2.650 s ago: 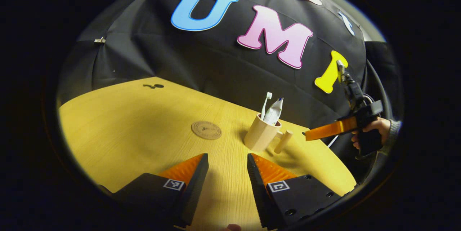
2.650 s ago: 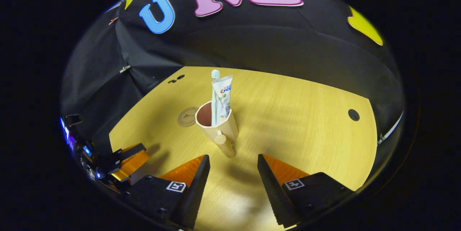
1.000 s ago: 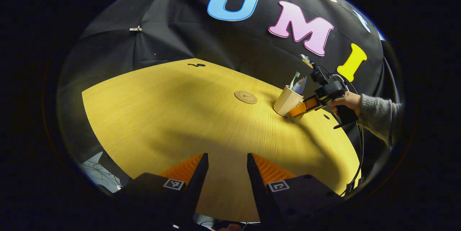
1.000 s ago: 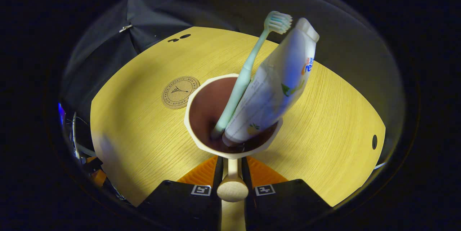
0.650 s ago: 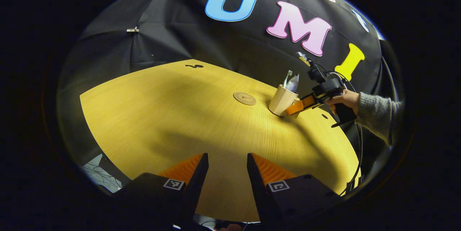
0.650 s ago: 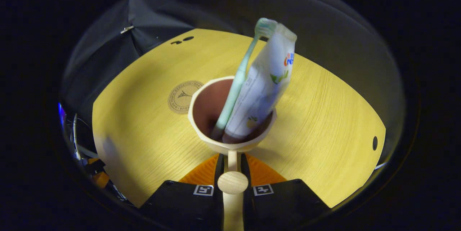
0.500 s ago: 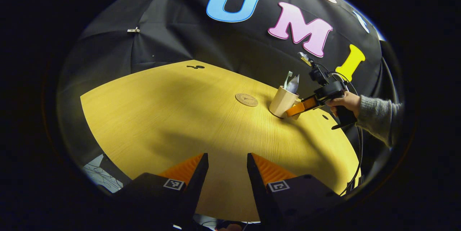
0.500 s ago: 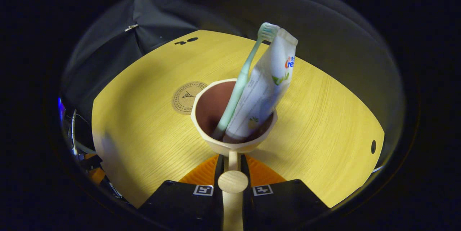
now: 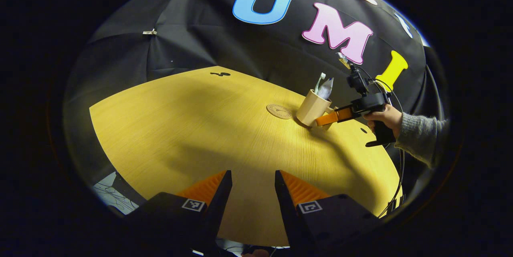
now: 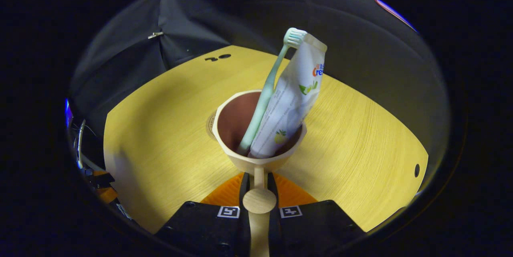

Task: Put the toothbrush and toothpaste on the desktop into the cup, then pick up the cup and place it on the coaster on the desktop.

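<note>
The beige cup with a dowel handle point(image 10: 260, 156) holds the mint-green toothbrush point(image 10: 266, 92) and white toothpaste tube point(image 10: 290, 100), tilted just beside the round cork coaster point(image 9: 279, 111) near the yellow wooden surface's point(image 9: 192, 128) far edge. The right gripper point(image 10: 259, 187) clamps its handle. The left gripper point(image 9: 249, 193) hangs narrowly parted over the near edge, holding nothing.

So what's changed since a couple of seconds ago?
The right gripper closed on the cup's handle, lifted the cup and carried it toward the coaster, which it now partly hides in the right gripper view. The toothbrush and toothpaste stayed inside; the left gripper stayed open.
</note>
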Tool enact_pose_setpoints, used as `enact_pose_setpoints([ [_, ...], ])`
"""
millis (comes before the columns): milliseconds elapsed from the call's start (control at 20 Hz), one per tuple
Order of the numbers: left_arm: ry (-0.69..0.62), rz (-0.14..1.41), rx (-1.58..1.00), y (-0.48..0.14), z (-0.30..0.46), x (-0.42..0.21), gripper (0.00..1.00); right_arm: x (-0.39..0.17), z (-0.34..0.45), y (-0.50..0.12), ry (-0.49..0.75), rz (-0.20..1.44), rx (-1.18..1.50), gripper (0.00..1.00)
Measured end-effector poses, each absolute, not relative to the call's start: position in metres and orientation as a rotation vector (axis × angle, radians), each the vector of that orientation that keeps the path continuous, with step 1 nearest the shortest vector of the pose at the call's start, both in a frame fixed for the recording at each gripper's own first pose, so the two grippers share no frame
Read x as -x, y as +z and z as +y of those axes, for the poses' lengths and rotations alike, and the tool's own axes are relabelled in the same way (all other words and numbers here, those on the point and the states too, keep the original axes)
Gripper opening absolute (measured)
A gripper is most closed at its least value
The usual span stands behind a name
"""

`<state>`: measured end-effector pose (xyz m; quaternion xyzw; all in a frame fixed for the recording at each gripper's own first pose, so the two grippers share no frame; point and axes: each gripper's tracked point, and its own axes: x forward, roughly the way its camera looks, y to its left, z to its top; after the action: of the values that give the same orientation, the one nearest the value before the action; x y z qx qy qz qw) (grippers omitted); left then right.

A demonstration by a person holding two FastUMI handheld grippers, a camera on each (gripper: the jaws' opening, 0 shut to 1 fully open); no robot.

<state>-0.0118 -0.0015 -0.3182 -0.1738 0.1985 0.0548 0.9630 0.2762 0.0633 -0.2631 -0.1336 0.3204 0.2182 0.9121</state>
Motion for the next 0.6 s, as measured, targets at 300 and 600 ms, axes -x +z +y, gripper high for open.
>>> enact_pose_setpoints([
  [300, 0.121, 0.399, 0.361, -0.316, 0.010, 0.011, 0.70, -0.289, 0.085, -0.256, 0.461, 0.647, 0.260, 0.21],
  [600, 0.149, 0.394, 0.372, -0.315, 0.027, 0.009, 0.70, -0.302, 0.114, -0.259, 0.494, 0.658, 0.281, 0.21],
])
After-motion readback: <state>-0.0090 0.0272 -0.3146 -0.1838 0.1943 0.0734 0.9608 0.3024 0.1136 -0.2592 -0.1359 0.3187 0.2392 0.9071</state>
